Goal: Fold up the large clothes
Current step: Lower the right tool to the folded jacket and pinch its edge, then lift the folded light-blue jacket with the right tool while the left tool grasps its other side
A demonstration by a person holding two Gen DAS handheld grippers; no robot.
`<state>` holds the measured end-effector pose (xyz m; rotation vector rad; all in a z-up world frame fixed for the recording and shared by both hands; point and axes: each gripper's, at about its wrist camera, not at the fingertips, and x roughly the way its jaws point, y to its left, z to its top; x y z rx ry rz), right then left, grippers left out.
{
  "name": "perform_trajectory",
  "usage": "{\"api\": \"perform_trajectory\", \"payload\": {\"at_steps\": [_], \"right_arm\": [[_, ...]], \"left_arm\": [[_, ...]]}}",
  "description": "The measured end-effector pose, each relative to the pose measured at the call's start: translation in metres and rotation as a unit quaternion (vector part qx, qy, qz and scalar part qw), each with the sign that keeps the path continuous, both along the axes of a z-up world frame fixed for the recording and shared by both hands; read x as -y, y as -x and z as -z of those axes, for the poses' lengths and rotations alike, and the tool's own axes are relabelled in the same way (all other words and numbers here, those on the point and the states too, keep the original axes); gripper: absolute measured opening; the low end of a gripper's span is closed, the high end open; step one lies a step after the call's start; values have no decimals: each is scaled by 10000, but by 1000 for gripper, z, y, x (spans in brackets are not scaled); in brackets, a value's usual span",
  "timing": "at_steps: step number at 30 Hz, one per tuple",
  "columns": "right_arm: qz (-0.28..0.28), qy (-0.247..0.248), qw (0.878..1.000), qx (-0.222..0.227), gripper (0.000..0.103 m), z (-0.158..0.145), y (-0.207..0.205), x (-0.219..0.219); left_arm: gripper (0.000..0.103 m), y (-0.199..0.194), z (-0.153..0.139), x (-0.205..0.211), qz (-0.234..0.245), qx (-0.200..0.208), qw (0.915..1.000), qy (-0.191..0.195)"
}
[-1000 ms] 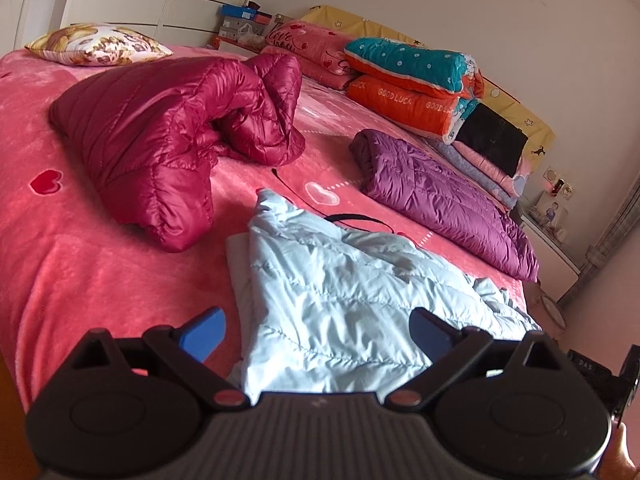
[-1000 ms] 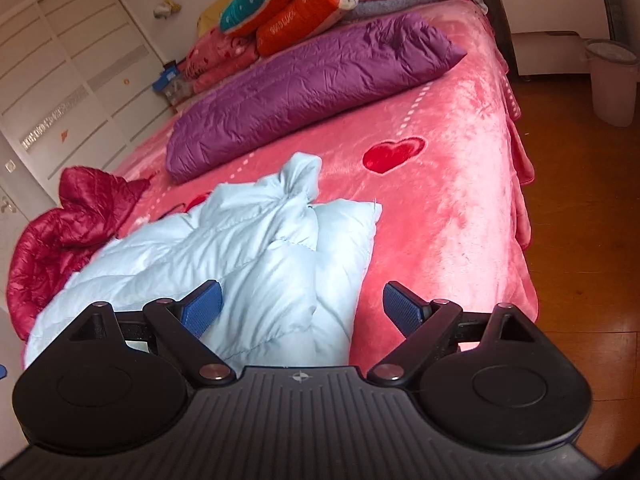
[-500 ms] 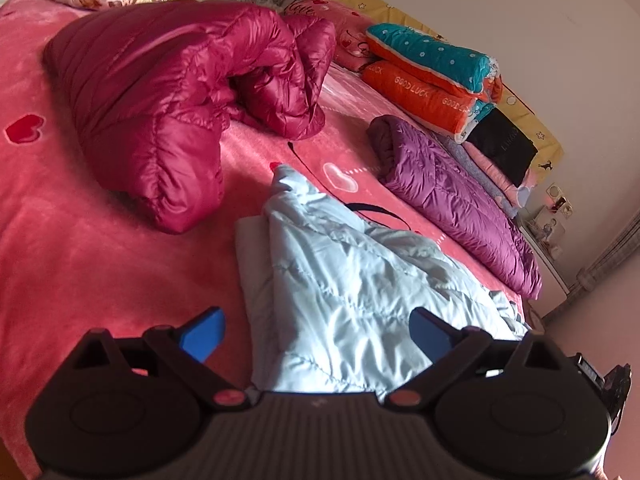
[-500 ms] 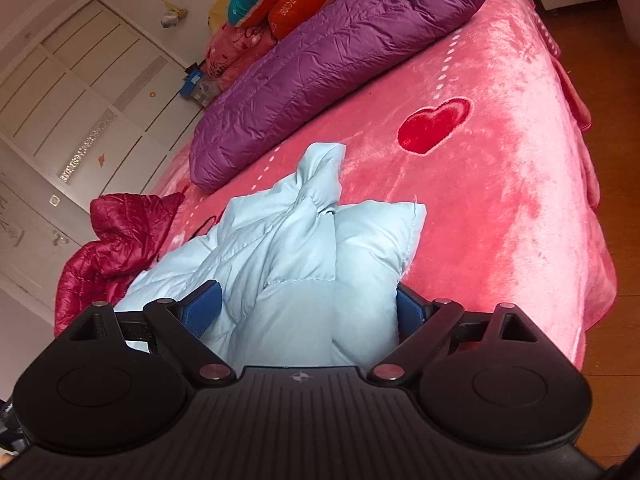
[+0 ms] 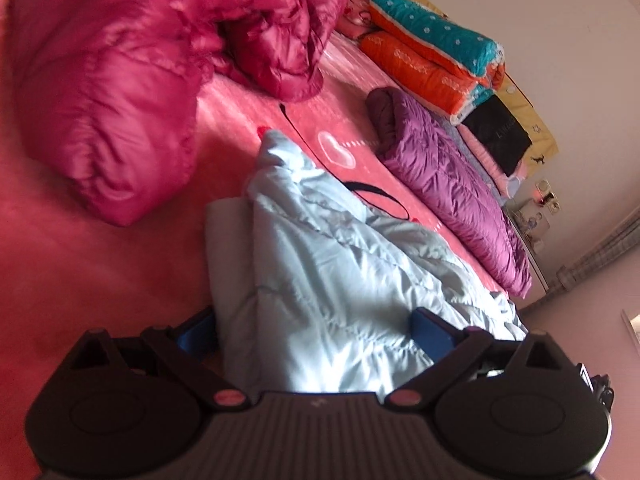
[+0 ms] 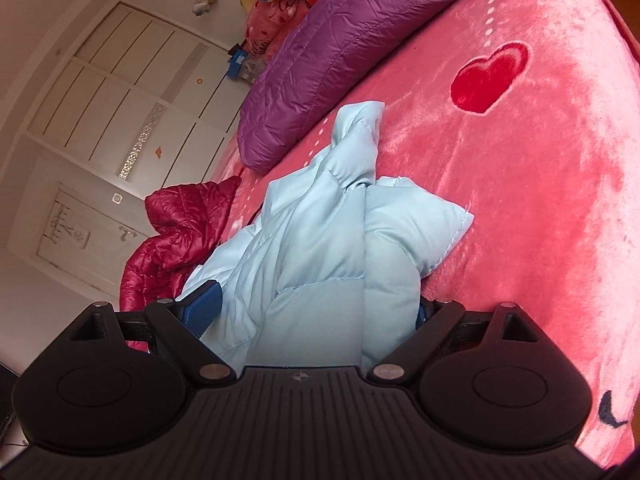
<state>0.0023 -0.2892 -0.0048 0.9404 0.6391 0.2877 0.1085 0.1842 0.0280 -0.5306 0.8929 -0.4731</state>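
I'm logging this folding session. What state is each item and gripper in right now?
light blue jacket: crumpled on the bed, not yet folded, its near edge between both grippers' fingers
left gripper: open around the jacket's edge
right gripper: open around the jacket's edge
dark red jacket: heaped, unfolded
purple jacket: folded lengthwise, lying flat
quilts: folded, stacked
wardrobe doors: shut

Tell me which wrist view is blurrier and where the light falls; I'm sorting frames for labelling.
Left wrist view: motion-smeared, worst on the red jacket; bright light on the blue jacket. Right wrist view: sharper, stitching on the blue jacket readable; sheen on the blanket. Both bend strongly at the edges.
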Motion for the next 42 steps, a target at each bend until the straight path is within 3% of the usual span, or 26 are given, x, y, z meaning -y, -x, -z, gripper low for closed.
{"api": "perform_trajectory", "payload": {"at_steps": [12, 14, 16, 17, 22, 24, 28, 31, 37, 42], "right_arm": [[-212, -100, 9996, 173, 103, 2, -12, -1], [-183, -19, 9997, 177, 103, 0, -10, -3], [-126, 124, 9997, 156, 103, -1, -10, -5], [-90, 185, 9997, 144, 102, -2, -9, -5], [206, 464, 9987, 34, 70, -7, -1, -5], [292, 801, 9963, 48, 61, -16, 3, -10], [509, 1599, 9857, 163, 46, -43, 14, -25], [757, 2143, 9734, 288, 41, -64, 27, -32], [1438, 2774, 9484, 532, 38, -109, 51, -22], [1902, 3058, 9279, 960, 38, -159, 42, 5]], "left_arm": [[99, -17, 3, 27, 653, -118, 9977, 167], [92, -15, 1, 32, 662, -100, 9977, 85], [74, -13, -2, 36, 676, -64, 9977, 48], [70, -12, -4, 38, 671, -59, 9977, 9], [38, -7, -24, 52, 742, 166, 9966, -307], [31, -5, -35, 58, 751, 270, 9960, -414], [24, -2, -60, 70, 819, 505, 9944, -432], [22, 0, -81, 84, 967, 679, 9923, -370], [22, -5, -128, 120, 1301, 1189, 9840, -246], [22, -39, -166, 158, 1538, 1777, 9719, -120]]}}
